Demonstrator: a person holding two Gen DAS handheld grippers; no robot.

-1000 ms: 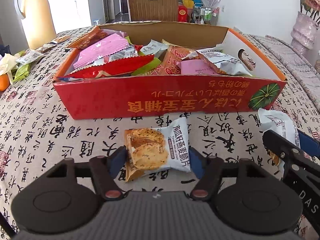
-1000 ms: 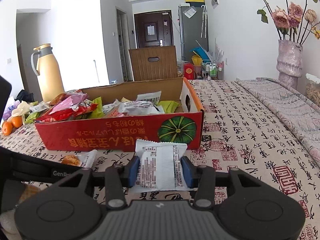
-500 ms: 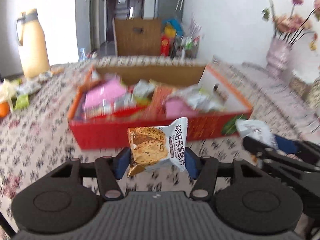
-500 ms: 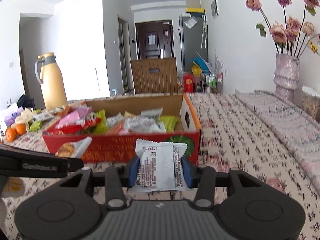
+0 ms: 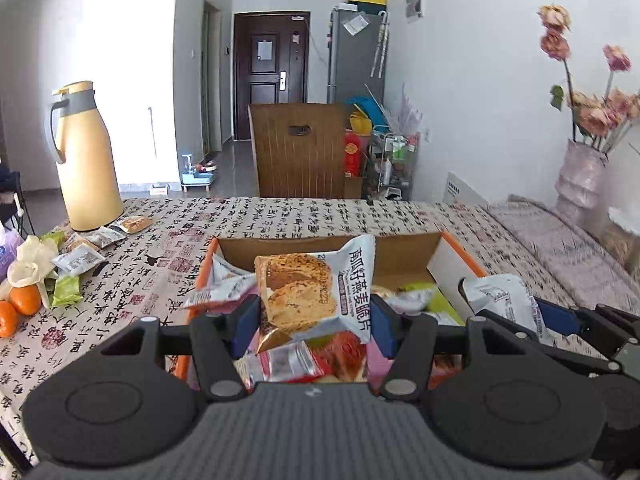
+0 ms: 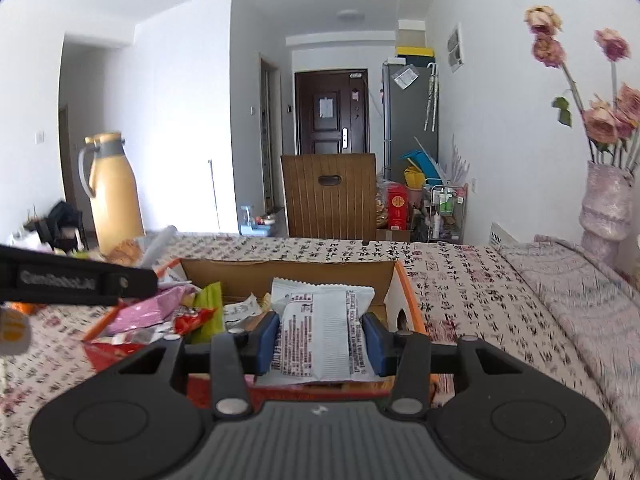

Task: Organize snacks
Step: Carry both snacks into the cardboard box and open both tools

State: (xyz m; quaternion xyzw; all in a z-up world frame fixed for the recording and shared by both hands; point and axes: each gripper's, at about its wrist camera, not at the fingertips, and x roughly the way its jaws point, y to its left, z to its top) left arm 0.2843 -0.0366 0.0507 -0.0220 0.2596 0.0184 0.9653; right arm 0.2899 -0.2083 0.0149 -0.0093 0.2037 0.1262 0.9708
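Observation:
My left gripper [image 5: 314,322] is shut on an oat-cookie packet [image 5: 316,292] and holds it in the air above the red cardboard snack box [image 5: 400,252]. My right gripper [image 6: 320,338] is shut on a white snack packet [image 6: 322,332], also raised over the box [image 6: 288,276], on its right side. The box holds several packets, pink, red and green [image 6: 160,314]. The right gripper with its white packet also shows at the right of the left wrist view [image 5: 504,300]. The left gripper's arm crosses the left of the right wrist view [image 6: 72,282].
A yellow thermos jug [image 5: 86,160] stands at the table's far left, with loose snack packets [image 5: 92,248] and oranges [image 5: 18,308] near it. A vase of dried flowers [image 5: 580,192] stands at the far right. A wooden chair back [image 5: 300,148] is beyond the table.
Both grippers have lifted their packets off the tablecloth and moved forward, from in front of the box to above it.

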